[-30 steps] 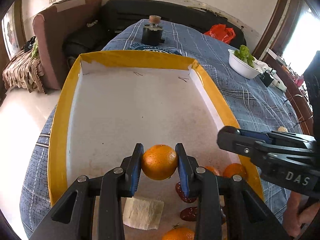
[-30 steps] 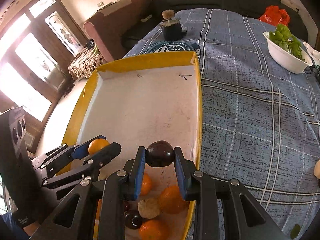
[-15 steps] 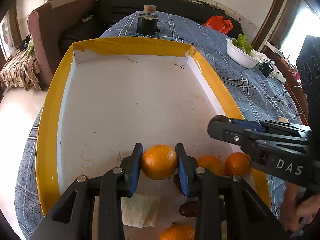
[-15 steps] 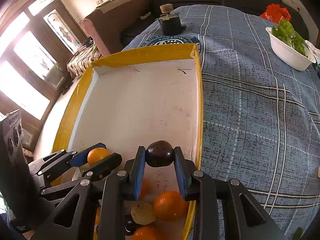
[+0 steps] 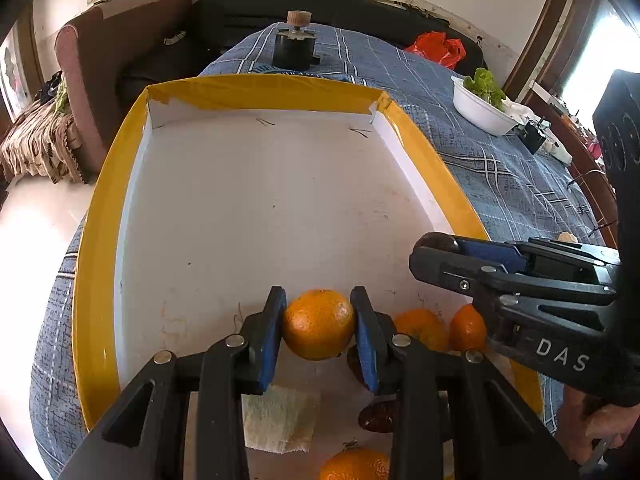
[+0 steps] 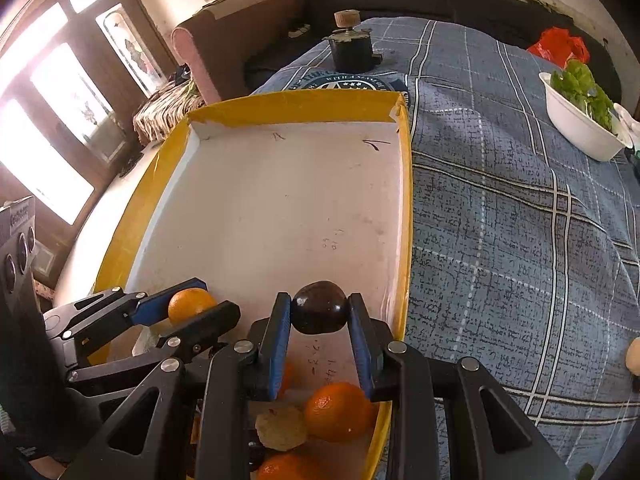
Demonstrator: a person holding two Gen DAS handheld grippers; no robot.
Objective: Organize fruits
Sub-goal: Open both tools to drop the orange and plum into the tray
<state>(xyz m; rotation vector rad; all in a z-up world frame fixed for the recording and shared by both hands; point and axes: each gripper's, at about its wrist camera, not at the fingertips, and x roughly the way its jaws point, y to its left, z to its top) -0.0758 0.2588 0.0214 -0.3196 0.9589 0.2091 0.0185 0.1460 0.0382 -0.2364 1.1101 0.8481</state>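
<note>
Each tool was clamped on one fruit above the yellow-rimmed tray (image 5: 96, 248): the left tool (image 5: 319, 326) held an orange (image 5: 319, 324), the right tool (image 6: 319, 312) a dark fruit (image 6: 319, 307), seemingly bound for the tray's bare far end.

Readable markings

White letters "DAS" stand on the black body of the right gripper (image 5: 434, 254); the round emblem printed on the blue checked cloth (image 6: 520, 220) carries lettering too small to read.
</note>
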